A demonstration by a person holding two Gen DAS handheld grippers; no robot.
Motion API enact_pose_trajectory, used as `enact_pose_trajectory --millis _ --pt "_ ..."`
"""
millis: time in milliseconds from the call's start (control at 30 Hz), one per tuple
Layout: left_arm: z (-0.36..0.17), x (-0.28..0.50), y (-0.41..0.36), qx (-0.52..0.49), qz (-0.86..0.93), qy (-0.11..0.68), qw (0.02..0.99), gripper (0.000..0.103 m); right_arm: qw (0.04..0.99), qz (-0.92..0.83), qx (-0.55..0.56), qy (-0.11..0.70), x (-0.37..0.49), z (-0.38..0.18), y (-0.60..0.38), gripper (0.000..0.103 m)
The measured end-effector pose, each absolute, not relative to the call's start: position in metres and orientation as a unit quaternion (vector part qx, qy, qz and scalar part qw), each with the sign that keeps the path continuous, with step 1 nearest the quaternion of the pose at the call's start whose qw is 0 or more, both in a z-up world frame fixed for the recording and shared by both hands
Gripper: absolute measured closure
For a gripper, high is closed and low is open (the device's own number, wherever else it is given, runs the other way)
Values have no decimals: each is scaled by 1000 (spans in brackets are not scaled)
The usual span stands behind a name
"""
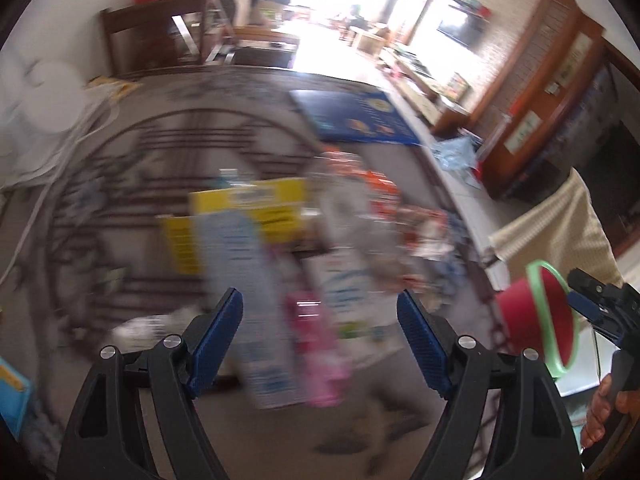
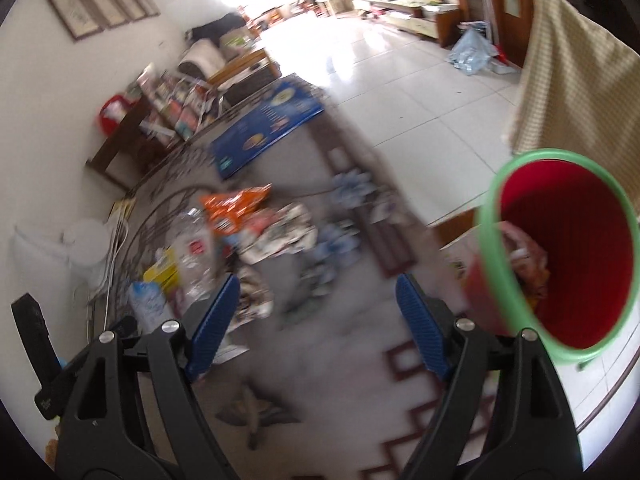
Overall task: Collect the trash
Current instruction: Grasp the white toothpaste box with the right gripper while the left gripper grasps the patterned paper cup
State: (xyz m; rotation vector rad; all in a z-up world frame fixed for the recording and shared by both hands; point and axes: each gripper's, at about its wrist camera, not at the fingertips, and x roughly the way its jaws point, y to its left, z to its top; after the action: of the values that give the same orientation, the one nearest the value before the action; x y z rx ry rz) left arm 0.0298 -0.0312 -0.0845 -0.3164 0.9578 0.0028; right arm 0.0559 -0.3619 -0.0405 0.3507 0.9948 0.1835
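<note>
1. Left gripper [image 1: 320, 334] gapes wide, holding nothing.
2. Right gripper [image 2: 318, 324] likewise wide, empty.
3. Litter pile [image 2: 256, 228] lies on the rug [image 2: 344, 360] at eleven o'clock.
4. Red bin [image 2: 568, 256] at three o'clock.

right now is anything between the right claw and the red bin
Nothing visible. The red bin sits just right of the open, empty right claw, its mouth tilted toward it, some trash already inside. The litter pile lies off to the left.
</note>
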Motion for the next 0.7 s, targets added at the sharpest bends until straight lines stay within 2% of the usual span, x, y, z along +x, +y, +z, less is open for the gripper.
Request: enact_pose_trajectory --millis 267,467,533,700 --pt "-95 -3 58 -121 42 464 877 27 845 159 103 499 48 -55 -232 24" --pt "-103 -29 96 -100 45 472 875 27 834 221 22 506 45 -73 -130 25" --pt "-106 -34 101 -101 41 475 873 27 830 229 -7 508 46 -80 -106 35" --pt "-111 -47 106 -97 27 480 871 27 823 211 -59 524 52 -107 -71 39"
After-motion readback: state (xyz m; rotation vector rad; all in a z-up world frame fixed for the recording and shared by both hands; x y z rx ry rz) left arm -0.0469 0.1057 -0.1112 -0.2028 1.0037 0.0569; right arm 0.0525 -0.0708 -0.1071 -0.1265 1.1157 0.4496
